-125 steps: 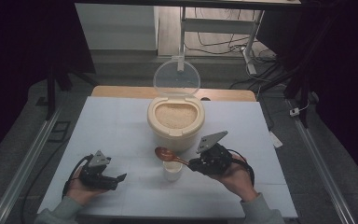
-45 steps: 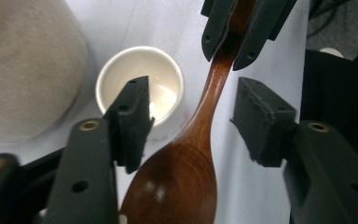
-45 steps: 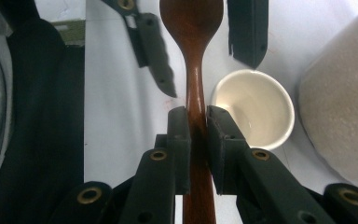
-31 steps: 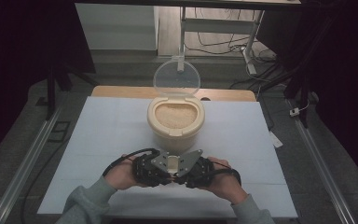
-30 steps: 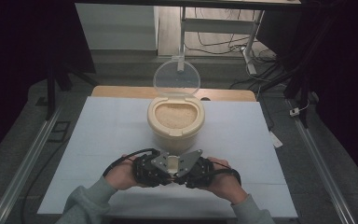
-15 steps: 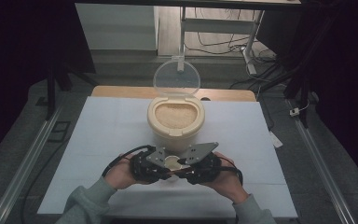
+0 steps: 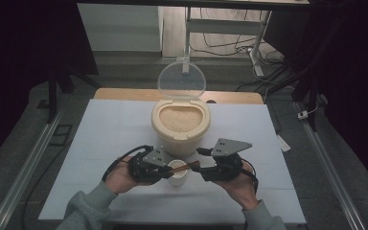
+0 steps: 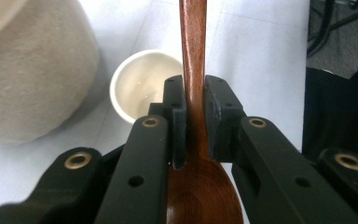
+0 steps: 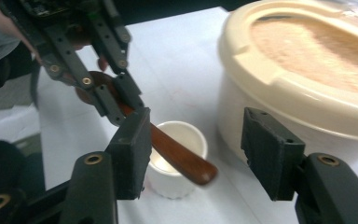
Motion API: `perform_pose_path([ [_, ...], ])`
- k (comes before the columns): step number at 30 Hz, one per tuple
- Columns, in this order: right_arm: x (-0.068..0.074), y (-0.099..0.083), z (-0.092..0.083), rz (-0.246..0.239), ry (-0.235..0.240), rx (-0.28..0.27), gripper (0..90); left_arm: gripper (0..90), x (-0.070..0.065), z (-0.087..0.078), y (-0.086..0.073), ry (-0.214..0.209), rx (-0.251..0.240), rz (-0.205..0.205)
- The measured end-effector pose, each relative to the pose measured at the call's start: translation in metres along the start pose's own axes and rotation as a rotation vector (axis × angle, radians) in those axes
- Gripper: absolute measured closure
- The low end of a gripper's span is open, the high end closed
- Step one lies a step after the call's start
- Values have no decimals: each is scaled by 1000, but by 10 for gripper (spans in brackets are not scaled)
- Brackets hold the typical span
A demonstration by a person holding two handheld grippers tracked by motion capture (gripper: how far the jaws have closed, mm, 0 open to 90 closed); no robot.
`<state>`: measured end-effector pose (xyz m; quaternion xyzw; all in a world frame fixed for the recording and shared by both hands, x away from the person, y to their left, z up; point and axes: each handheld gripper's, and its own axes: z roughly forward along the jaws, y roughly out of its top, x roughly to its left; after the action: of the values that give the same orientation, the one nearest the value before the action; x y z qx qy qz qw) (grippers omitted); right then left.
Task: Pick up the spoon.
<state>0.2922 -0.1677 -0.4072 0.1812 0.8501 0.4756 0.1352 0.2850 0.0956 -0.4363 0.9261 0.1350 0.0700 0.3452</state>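
The left gripper [image 7: 165,171] is clamped on the neck of the wooden spoon [image 8: 193,70], just above the bowl, with the handle running out over the small white cup [image 7: 177,172] toward the right gripper [image 7: 202,168]. The right gripper's jaws now stand apart on either side of the handle end, which floats free between them, touching neither pad. Half a second ago both grippers were already drawn in close over the cup; four seconds ago the left gripper sat well off to the left while the right one held the spoon over the cup — so the spoon has passed from right to left, and the release has just been made. In the right gripper view the spoon [image 9: 177,158] crosses above the cup [image 9: 177,158], beside the cream container [image 9: 307,88] filled with a pale granular material, its clear lid [image 7: 181,79] hinged upright behind. The handover is judged complete: the left gripper alone carries the spoon. The grip sits at the bowl end — likely a regrasp, letting the right gripper retake the handle before scooping.
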Motion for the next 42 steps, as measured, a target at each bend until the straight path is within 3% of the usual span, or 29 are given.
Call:
perform_pose_path([
  [6,-7,-7,-10,88,-85,-49,375,787,1,-4,-2,25,-31,-18],
  [19,-11,-22,-7,223,-64,-84,326,789,2,-8,-5,78,-91,-46],
  [24,-4,-22,2,235,-46,-74,319,789,-2,-6,-3,100,-106,-39],
  [35,5,-22,14,278,-69,-60,325,788,-7,-1,0,107,-126,-40],
  [42,10,-22,20,303,-64,-79,354,789,-11,3,2,112,-129,-30],
])
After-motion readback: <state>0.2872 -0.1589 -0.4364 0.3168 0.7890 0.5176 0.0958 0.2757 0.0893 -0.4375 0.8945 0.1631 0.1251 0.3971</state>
